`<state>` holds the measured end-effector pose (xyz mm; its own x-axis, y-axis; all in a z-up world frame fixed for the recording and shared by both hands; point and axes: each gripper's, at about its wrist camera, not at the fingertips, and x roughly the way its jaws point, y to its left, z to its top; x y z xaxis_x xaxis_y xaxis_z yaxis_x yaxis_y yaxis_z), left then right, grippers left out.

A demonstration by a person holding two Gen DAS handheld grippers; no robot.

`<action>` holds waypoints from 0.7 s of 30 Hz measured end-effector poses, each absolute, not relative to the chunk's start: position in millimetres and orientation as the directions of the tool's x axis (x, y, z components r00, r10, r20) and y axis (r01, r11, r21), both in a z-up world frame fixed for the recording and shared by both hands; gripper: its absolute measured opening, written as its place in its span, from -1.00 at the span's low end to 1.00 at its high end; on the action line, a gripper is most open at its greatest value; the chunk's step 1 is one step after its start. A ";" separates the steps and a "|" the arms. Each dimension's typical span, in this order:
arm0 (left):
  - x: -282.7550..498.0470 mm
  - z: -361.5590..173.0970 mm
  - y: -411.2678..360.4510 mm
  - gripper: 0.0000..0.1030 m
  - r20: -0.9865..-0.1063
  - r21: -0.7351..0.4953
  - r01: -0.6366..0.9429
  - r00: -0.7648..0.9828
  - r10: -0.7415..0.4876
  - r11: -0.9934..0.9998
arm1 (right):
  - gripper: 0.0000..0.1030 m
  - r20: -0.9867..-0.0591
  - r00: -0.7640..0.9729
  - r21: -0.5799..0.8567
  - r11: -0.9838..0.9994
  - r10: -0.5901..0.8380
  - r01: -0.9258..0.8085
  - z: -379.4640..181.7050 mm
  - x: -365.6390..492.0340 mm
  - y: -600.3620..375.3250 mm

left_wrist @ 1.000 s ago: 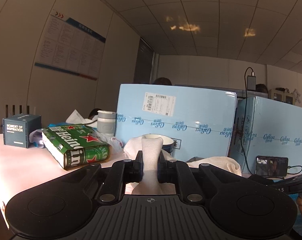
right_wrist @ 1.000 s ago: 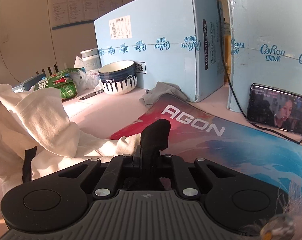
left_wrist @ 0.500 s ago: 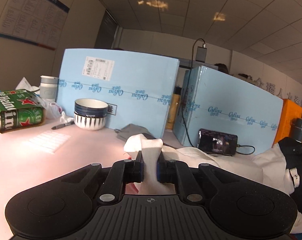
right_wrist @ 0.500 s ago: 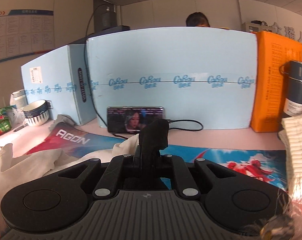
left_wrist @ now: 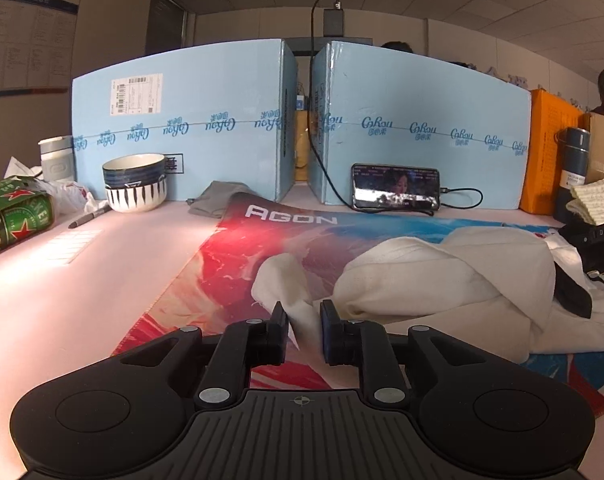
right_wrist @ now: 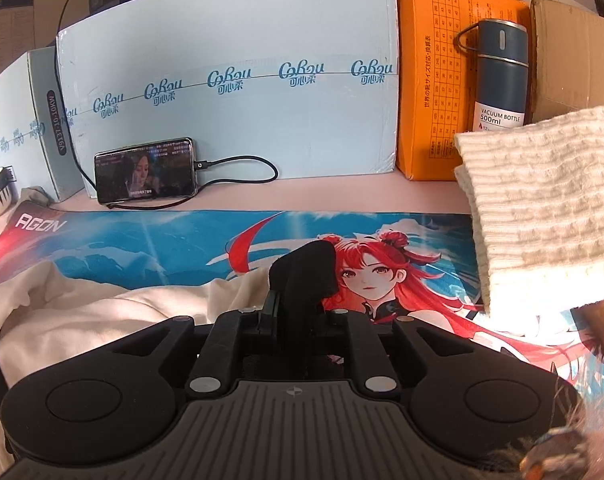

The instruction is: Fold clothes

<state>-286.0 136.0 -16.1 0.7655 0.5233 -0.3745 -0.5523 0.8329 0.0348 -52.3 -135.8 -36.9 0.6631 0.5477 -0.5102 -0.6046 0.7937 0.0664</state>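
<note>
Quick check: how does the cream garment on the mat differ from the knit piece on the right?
The garment lies crumpled in loose humps; the knit is folded into neat flat layers. The garment's fabric is smooth; the knit is ribbed and bumpy. The garment shows a black patch toward its right side; the knit shows none. Both are pale cream.

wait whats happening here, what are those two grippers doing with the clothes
A person is folding a cream garment on a printed desk mat, one hand-held gripper in each hand. The left hand-held gripper has just been opening: its jaws stand apart, with a corner of cream cloth between them but not pinched. The right hand-held gripper still has a black part of the garment between its jaws, which have also just begun to open. A folded knit piece sits at the right.
</note>
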 end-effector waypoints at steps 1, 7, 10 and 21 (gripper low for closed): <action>-287.7 -13.9 135.9 -0.36 -0.358 0.067 -0.572 0.751 0.555 0.817 | -0.49 -0.502 0.684 0.049 0.807 0.529 -0.589 -35.2 -53.4 -137.8; -293.0 8.4 106.7 0.44 -0.148 0.261 -0.461 0.849 0.507 0.848 | 0.06 -0.420 0.742 0.045 0.828 0.523 -0.558 -12.1 -75.1 -162.8; -282.4 10.7 75.8 0.62 -0.129 0.398 -0.248 0.938 0.321 0.883 | 0.17 -0.387 0.685 0.104 0.768 0.617 -0.632 -0.6 -101.6 -163.3; -203.8 -11.6 41.3 0.28 -0.427 0.341 0.121 0.903 0.039 0.932 | 0.23 -0.469 0.261 0.175 0.379 0.844 -0.909 -14.7 -171.5 -118.9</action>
<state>-203.8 41.3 -11.6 0.9034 0.0386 -0.4270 0.1215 0.9321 0.3413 -171.5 -118.9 -14.7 0.2614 0.8438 -0.4687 -0.9089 0.3787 0.1748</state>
